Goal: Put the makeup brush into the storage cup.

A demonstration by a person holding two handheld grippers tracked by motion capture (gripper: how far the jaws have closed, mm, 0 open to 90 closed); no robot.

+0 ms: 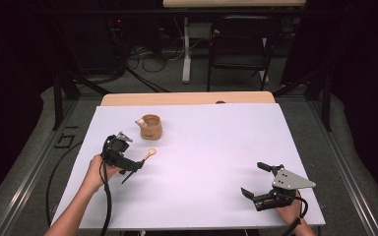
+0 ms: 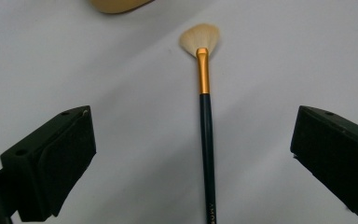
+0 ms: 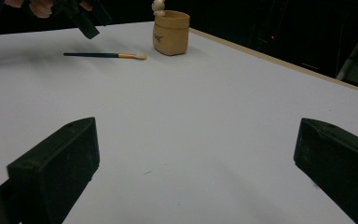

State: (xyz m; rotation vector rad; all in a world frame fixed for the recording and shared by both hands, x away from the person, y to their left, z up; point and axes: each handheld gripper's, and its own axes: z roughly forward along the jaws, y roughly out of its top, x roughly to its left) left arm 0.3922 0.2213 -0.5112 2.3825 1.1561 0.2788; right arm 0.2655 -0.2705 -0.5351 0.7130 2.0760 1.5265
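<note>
Left gripper (image 2: 200,154) hovers, jaws wide apart, over the dark-handled, gold-ferruled fan brush (image 2: 205,116) lying flat near the tan cup (image 1: 150,126); a shallow pinch could probably skid it away.

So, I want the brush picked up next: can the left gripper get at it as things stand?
Probably yes. The left gripper is open, with the brush lying flat on the white table between its jaws, nothing on or against it.
</note>
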